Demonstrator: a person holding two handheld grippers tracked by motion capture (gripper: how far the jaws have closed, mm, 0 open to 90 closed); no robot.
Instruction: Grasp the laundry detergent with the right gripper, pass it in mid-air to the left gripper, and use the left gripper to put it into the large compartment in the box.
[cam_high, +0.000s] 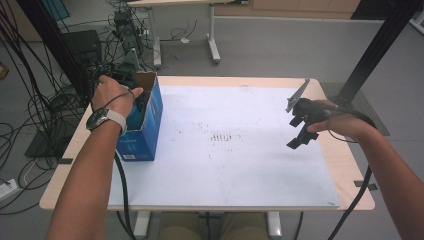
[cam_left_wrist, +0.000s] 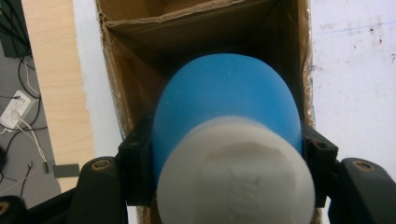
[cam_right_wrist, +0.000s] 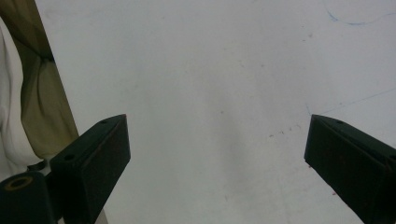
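Observation:
An open blue cardboard box (cam_high: 146, 125) stands on the left side of the white mat. My left gripper (cam_high: 131, 97) is held over its open top, shut on a blue bottle (cam_left_wrist: 226, 95) with a white cap (cam_left_wrist: 236, 175). In the left gripper view the bottle points down into the brown inside of the box (cam_left_wrist: 135, 60), with both black jaws pressed to its sides. My right gripper (cam_high: 299, 131) hovers over the right part of the mat, open, with nothing between its jaws (cam_right_wrist: 217, 154).
A white mat (cam_high: 225, 165) covers most of the wooden table (cam_high: 345, 165). Cables and dark equipment (cam_high: 80, 45) lie on the floor to the left. A black frame post (cam_high: 375, 45) rises at the back right.

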